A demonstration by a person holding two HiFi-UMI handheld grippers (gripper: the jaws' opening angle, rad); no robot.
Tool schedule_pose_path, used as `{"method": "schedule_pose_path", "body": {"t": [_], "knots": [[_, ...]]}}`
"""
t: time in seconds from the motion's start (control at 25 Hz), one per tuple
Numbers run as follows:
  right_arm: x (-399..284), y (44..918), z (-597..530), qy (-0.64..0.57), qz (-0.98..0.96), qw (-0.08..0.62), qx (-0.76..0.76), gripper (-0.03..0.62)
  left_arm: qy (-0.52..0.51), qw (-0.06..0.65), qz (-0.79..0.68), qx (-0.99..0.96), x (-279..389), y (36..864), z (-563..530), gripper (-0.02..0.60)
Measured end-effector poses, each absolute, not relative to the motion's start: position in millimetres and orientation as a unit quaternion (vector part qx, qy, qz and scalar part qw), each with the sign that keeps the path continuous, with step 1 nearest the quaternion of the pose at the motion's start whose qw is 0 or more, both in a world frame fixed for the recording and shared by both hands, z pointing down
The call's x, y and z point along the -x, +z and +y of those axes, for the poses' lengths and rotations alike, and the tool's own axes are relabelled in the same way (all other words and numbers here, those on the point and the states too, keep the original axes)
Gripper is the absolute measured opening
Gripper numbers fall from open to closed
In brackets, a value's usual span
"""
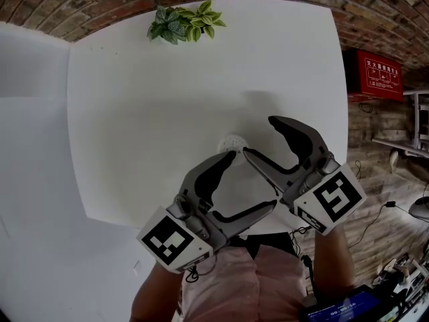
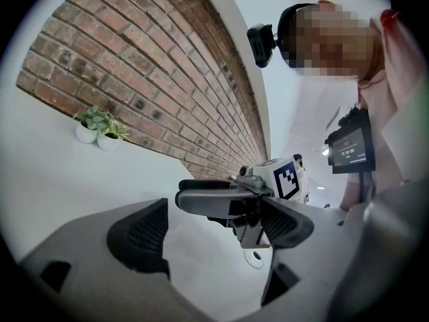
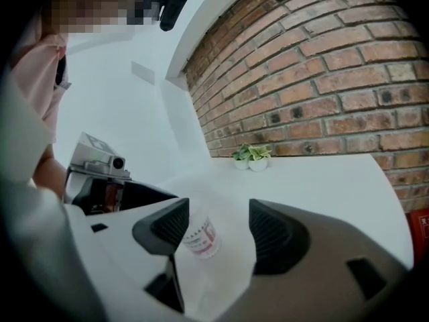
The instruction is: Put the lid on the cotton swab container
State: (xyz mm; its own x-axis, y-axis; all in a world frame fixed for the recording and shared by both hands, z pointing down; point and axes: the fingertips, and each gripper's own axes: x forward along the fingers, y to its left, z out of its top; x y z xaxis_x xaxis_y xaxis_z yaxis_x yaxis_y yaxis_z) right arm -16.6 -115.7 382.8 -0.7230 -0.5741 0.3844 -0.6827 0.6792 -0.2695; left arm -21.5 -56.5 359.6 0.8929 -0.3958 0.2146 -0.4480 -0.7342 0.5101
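white table (image 1: 134,113) is set against a brick wall (image 1: 100,5); two potted plants (image 1: 184,24) are seen at the far edge. cotton swab container (image 1: 232,141) is stood upright on the near half, just beyond both grippers' tips. left gripper (image 2: 211,243) is held with fingers spread, nothing pinched. right gripper (image 3: 220,233) is held with fingers spread too; the container is framed in the gap, not clamped. small round white piece (image 2: 255,258) is noted flat on the table under the right gripper; whether it is the lid cannot be told.
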Motion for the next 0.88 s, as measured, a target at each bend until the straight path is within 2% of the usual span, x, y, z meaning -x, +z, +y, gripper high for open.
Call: {"method": "schedule_pose_path", "body": {"t": [0.24, 0.88], "knots": [[15, 384, -114, 0.208, -0.905, 0.129, -0.35, 0.277, 0.056, 0.321, -0.222, -0.919, 17, 358, -54, 0.439], [17, 380, -111, 0.195, -0.908, 0.137, -0.344, 0.262, 0.059, 0.322, -0.206, -0.922, 7, 355, -51, 0.439]]}}
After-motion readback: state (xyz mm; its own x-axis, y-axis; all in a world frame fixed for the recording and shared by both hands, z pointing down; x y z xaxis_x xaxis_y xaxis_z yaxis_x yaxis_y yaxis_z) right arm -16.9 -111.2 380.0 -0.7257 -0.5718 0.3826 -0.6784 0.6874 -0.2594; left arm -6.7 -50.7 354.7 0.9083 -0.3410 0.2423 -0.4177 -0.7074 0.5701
